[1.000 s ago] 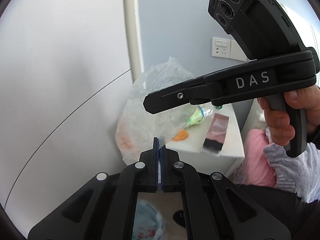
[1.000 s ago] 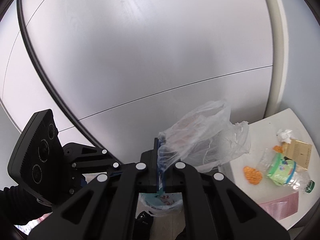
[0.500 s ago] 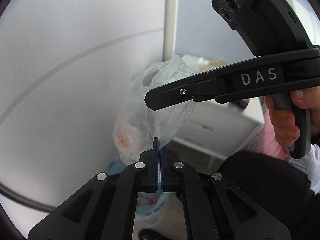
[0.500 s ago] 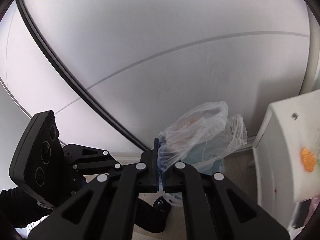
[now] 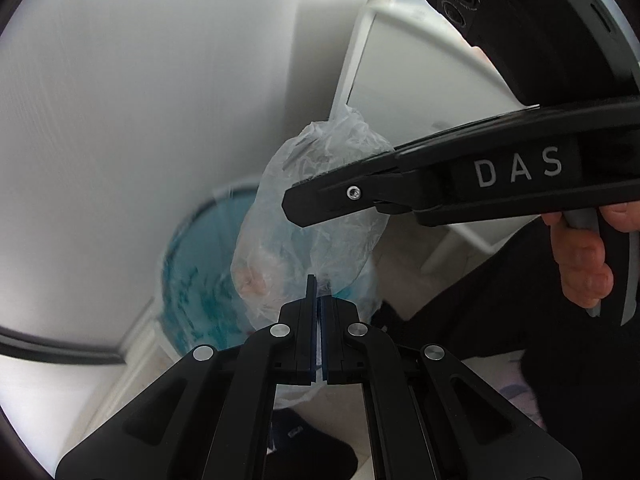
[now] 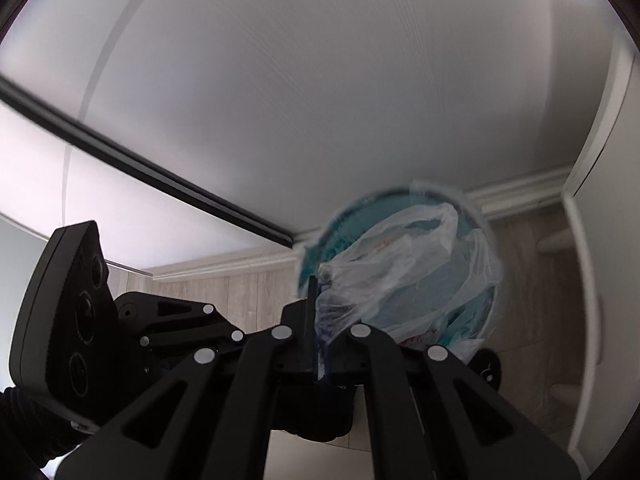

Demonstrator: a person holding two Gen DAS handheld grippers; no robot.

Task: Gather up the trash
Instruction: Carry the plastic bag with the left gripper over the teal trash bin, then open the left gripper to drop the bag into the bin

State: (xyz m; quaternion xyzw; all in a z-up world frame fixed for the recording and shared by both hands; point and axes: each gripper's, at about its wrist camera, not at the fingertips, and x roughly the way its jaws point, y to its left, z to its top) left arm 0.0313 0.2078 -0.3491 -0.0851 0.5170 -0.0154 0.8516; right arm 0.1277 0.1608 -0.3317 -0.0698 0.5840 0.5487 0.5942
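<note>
Left wrist view had the left gripper (image 5: 318, 300) pinched tight on the clear plastic bag (image 5: 312, 216), which hung just past its fingertips above the teal bin (image 5: 192, 272). The right gripper (image 6: 319, 304) clamped the bag too.

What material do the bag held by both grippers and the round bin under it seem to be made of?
Bag: thin translucent plastic film, glossy and crinkled; contents show through.
Bin: probably hard teal plastic, though blur leaves this open; a clear liner seems to cover its rim.
Left gripper and right gripper both pinch the bag.
</note>
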